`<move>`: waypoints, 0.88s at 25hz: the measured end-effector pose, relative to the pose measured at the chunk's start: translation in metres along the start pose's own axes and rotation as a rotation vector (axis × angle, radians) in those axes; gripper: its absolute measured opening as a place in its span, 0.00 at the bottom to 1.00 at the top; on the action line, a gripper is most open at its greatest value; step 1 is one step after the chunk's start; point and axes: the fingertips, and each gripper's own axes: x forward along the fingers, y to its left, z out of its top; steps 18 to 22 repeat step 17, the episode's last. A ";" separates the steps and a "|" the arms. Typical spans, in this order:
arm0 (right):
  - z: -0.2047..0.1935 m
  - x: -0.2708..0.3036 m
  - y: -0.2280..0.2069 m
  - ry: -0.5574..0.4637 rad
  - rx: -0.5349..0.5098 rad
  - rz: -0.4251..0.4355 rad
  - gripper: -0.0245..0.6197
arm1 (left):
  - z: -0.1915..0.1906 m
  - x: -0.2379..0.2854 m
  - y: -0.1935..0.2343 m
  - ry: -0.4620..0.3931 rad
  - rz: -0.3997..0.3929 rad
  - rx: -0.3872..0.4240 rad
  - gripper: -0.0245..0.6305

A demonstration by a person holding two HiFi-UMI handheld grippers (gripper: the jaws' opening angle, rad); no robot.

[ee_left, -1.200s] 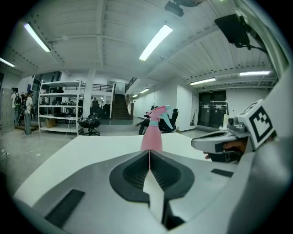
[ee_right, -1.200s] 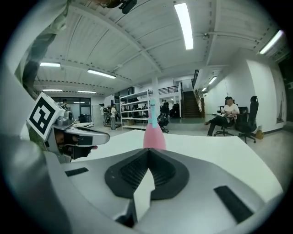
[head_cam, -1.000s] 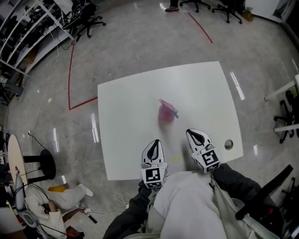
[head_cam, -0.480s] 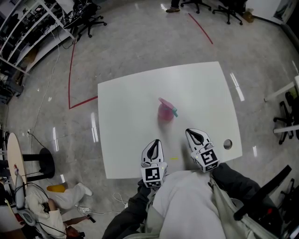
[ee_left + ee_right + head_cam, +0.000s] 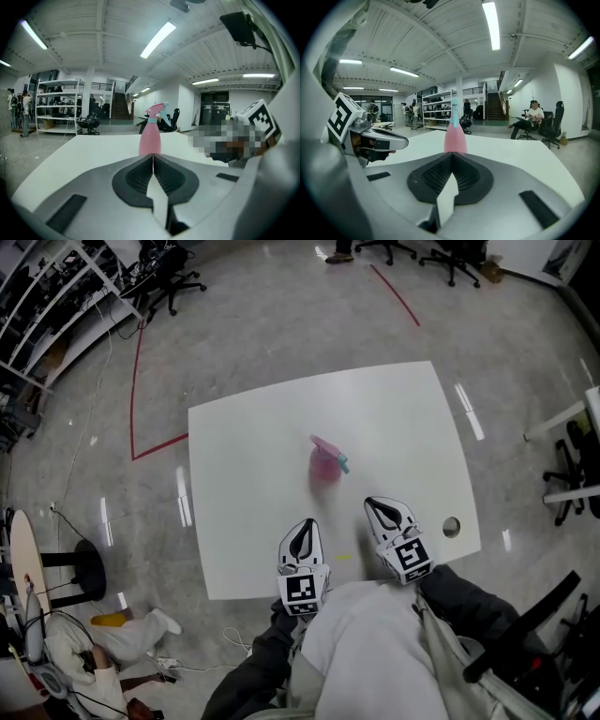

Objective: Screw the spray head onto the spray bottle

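Observation:
A pink spray bottle (image 5: 324,463) stands upright near the middle of the white table (image 5: 253,465), its pink and teal spray head (image 5: 330,450) sitting on its neck. The bottle (image 5: 150,138) also shows ahead in the left gripper view, and the same bottle (image 5: 455,136) in the right gripper view. My left gripper (image 5: 304,532) rests near the table's front edge, shut and empty. My right gripper (image 5: 382,510) lies to its right, also shut with nothing held. Both point toward the bottle, well short of it.
A round cable hole (image 5: 451,527) sits at the table's front right corner. Office chairs (image 5: 173,282) and shelving (image 5: 47,306) stand far off on the grey floor. Red tape lines (image 5: 139,381) mark the floor. The other gripper (image 5: 361,136) shows at the right gripper view's left.
The scene has shifted slightly up and left in the head view. Bottle and both grippers keep their places relative to each other.

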 end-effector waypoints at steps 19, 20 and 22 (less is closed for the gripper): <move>-0.003 -0.003 -0.002 0.006 -0.002 -0.003 0.03 | -0.006 0.001 -0.004 0.020 -0.008 0.000 0.06; -0.003 -0.003 -0.002 0.006 -0.002 -0.003 0.03 | -0.006 0.001 -0.004 0.020 -0.008 0.000 0.06; -0.003 -0.003 -0.002 0.006 -0.002 -0.003 0.03 | -0.006 0.001 -0.004 0.020 -0.008 0.000 0.06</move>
